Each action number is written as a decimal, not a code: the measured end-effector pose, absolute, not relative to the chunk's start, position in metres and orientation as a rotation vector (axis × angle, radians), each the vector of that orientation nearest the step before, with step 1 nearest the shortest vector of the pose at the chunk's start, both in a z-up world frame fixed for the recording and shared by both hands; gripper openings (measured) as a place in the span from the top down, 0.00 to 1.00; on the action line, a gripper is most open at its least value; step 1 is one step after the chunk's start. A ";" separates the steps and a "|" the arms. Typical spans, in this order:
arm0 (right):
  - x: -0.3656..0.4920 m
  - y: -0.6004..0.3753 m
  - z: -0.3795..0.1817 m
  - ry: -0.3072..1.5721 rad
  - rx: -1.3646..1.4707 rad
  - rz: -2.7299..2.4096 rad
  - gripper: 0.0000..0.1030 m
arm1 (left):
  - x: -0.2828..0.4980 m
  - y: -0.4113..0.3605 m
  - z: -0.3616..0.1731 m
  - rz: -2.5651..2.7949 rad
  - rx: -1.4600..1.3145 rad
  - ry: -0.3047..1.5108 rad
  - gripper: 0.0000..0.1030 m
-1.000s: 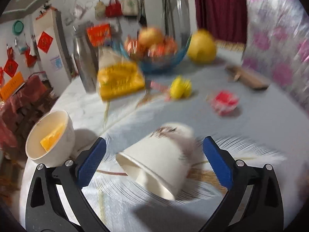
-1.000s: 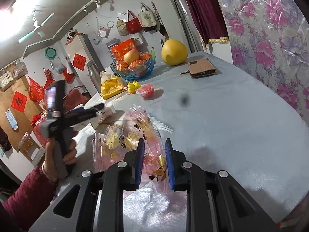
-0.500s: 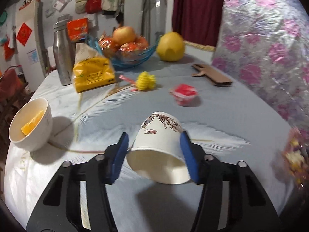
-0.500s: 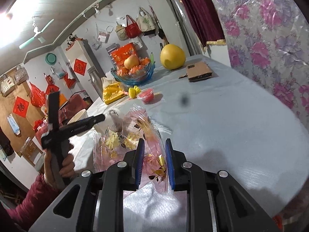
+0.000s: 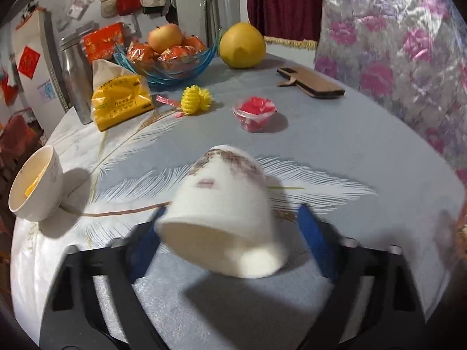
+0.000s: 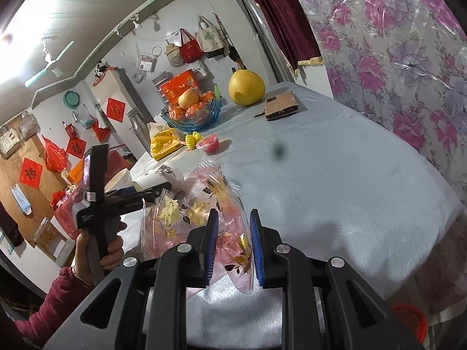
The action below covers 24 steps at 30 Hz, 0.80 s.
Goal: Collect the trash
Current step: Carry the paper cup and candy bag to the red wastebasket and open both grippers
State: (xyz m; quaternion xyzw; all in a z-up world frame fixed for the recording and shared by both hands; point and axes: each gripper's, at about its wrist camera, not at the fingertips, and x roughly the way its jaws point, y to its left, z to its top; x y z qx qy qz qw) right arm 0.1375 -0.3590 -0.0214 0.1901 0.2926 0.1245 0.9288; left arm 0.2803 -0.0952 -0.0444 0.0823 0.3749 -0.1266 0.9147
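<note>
The left gripper (image 5: 230, 242) has just let go a bit; the paper cup (image 5: 224, 218) lies loose between its jaws. The right gripper (image 6: 233, 242) pinches the plastic bag (image 6: 192, 204). No trash is in yet.

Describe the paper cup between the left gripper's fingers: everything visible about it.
The paper cup is white with a brownish printed design near its base, motion-blurred, tipped on its side, open mouth toward the camera, above the grey feather-print tablecloth. It sits between the left hand-held gripper blue pads, which have just widened; contact is unclear.
</note>
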 end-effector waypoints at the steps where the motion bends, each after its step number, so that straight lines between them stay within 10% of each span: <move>1: 0.135 -0.361 -0.021 0.596 0.393 0.252 0.79 | 0.278 -0.095 -0.044 -0.267 0.165 0.766 0.35; 24: 0.000 -0.474 -0.046 0.613 0.434 -0.008 0.79 | 0.121 -0.148 0.009 -0.564 0.008 0.552 0.35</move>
